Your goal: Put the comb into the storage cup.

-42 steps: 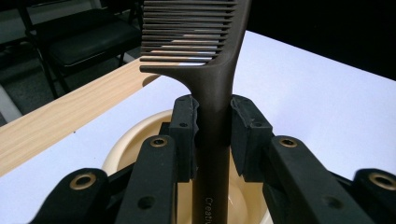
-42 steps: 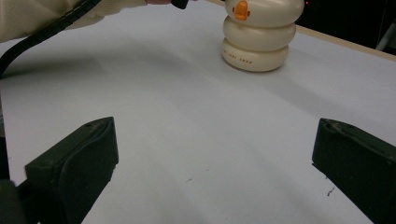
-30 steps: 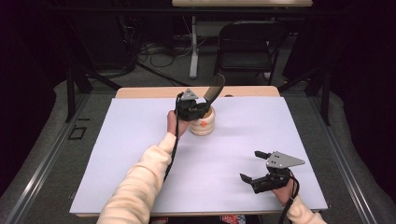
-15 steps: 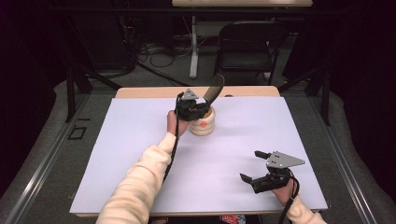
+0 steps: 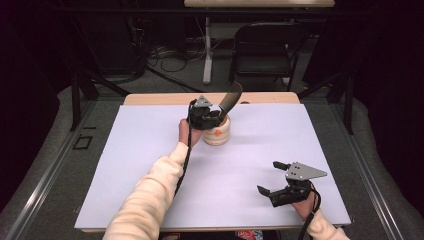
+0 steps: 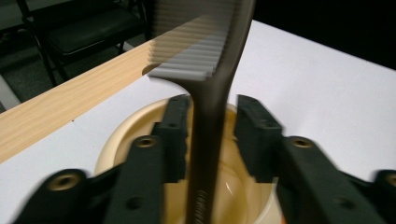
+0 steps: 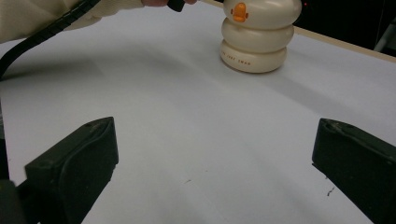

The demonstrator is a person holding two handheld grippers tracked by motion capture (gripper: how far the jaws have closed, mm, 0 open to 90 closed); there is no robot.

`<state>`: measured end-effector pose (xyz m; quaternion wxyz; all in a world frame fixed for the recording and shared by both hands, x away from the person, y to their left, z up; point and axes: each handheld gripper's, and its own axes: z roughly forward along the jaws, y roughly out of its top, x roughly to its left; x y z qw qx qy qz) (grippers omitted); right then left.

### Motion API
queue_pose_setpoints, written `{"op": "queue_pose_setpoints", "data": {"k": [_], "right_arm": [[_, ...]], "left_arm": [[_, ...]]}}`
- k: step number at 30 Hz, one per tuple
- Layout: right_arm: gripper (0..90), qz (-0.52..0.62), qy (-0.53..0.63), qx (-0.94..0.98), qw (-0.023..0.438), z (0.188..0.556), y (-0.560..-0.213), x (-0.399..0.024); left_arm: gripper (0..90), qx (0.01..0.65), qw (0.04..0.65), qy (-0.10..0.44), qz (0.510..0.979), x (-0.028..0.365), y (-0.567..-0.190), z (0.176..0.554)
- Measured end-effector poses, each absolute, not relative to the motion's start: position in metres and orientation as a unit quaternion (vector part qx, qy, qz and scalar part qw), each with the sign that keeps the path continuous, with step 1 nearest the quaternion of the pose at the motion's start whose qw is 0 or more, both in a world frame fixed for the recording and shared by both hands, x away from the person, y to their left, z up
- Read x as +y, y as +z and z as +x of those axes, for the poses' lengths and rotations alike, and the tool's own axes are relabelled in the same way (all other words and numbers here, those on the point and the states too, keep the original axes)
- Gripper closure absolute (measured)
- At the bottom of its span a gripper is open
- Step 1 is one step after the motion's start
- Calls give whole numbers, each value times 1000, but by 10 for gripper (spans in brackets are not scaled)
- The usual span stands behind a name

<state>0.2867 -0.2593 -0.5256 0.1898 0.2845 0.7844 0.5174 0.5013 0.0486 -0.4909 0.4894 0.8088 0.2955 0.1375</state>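
right gripper (image 5: 276, 183) rests on the white table sheet (image 5: 125, 150) near the front edge, jaws wide apart, empty. farther back, left gripper (image 6: 212, 128) straddles the dark plastic comb (image 6: 212, 93), jaws slightly apart, grip doubtful. comb stands in the cream ribbed holder (image 5: 218, 135). risk: comb may lean or tip the light holder.
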Motion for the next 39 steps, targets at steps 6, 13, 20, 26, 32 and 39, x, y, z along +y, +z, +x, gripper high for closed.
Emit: {"op": "queue_pose_setpoints", "data": {"k": [6,13,20,26,32,39], "right_arm": [[0,285,517,785,189,287,-526,-259],[0,285,517,785,189,287,-526,-259],[0,285,516,786,189,287,-526,-259],[0,284,517,785,187,289,-527,-259],[0,283,516,787,184,290,-527,-257],[0,284,515,787,185,290,-526,-256]], "left_arm": [[423,306,498,136,800,54,-485,499],[274,312,501,135,796,62,-476,493],[158,303,497,129,803,67,-470,487],[102,298,487,132,810,71,-465,481],[71,297,484,136,812,75,-461,476],[46,297,481,139,813,80,-458,471]]}}
